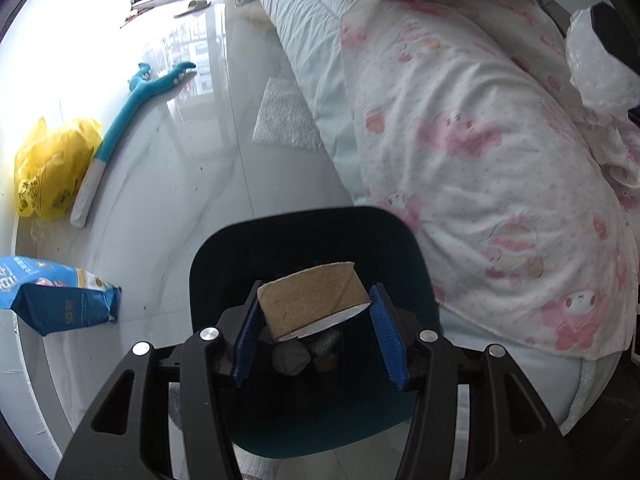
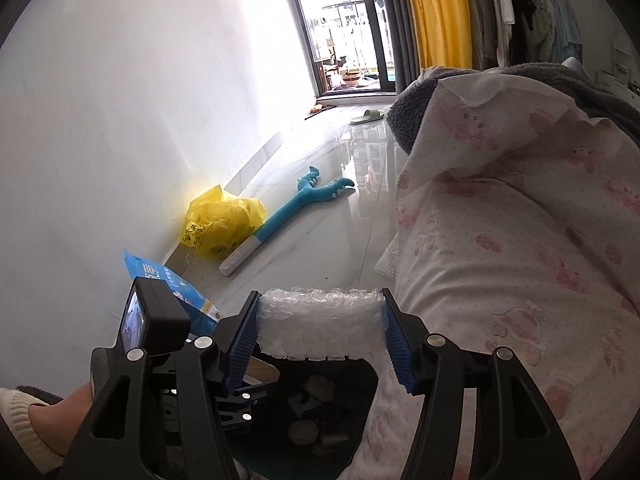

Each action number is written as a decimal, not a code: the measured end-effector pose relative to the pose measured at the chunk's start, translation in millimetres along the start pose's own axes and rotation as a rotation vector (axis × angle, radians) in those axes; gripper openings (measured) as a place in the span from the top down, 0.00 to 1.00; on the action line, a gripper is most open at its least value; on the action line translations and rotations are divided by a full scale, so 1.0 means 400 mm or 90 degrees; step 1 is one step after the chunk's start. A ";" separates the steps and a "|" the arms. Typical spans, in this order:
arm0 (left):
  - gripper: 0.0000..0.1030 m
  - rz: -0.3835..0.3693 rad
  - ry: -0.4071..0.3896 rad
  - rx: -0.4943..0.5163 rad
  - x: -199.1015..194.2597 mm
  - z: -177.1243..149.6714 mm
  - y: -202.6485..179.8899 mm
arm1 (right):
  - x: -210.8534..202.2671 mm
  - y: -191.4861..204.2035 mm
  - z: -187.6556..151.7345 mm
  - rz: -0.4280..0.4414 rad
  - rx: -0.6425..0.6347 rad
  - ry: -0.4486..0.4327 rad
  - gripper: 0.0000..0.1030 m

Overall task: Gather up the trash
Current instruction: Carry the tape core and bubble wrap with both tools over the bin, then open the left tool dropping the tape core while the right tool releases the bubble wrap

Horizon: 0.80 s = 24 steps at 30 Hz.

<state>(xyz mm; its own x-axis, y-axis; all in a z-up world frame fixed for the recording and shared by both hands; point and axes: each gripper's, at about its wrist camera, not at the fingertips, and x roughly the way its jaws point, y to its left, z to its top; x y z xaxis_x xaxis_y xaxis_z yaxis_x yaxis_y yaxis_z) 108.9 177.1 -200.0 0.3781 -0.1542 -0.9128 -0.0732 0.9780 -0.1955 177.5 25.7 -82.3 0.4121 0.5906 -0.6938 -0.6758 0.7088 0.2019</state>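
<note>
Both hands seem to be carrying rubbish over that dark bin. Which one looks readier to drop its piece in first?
Probably the left. Its gripper holds the cardboard piece directly above the bin, with trash visible just beneath. The right gripper holds its bubble wrap nearer the bin's edge, beside the pink bedding.

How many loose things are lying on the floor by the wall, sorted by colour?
Yellow: 1, the plastic bag
Teal and white: 1, the plush toy
Blue: 1, the packet
Silvery: 1, the bubble-wrap sheet beside the bed
Pale green: 1, the slipper near the window
Total: 5
</note>
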 end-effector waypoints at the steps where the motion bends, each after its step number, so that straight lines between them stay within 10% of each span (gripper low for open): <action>1: 0.46 0.001 0.007 0.001 0.004 -0.005 0.004 | 0.009 0.008 -0.002 0.001 -0.004 0.006 0.43; 9: 0.29 -0.003 0.062 0.002 0.029 -0.045 0.042 | 0.065 0.052 -0.010 0.008 -0.016 0.039 0.43; 24: 0.16 0.028 -0.075 -0.012 -0.132 -0.024 0.104 | 0.195 0.068 -0.065 -0.002 -0.001 0.130 0.43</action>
<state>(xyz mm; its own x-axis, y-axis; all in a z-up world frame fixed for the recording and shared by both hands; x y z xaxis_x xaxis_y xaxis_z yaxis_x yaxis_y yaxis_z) 77.0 224.7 -163.4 0.4797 -0.0921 -0.8726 -0.1087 0.9806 -0.1632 175.4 81.0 -148.8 0.2826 0.4979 -0.8199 -0.6752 0.7104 0.1986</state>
